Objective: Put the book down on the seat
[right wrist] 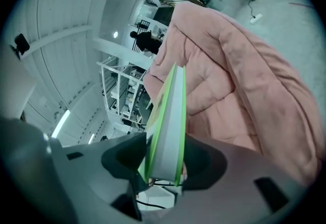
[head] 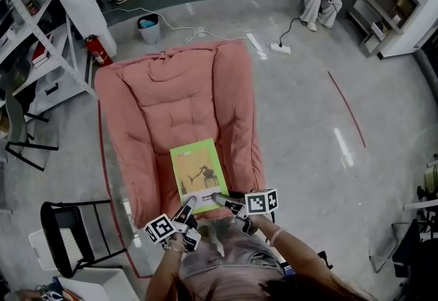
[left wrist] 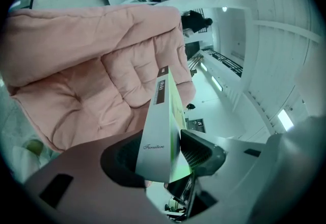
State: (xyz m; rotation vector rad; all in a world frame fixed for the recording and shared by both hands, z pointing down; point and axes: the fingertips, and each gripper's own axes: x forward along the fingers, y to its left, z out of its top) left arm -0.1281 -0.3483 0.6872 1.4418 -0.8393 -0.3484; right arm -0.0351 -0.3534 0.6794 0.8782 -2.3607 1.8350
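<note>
The book (head: pixel 198 168), judged stiff and light, was held clamped at its near edge by the left gripper (head: pixel 189 206) and the right gripper (head: pixel 220 198).

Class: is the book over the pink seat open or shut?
Shut: the book shows its whole green cover, and both gripper views show its pages pressed together.

Setting: a lab or workshop hall. This is indicated by a polished concrete floor (head: pixel 308 122) marked with a red tape line (head: pixel 345 108), white metal shelving (head: pixel 27 26), a fire extinguisher (head: pixel 99 52), a trailing power strip (head: pixel 280 48) and ceiling strip lights (right wrist: pixel 60 122).
</note>
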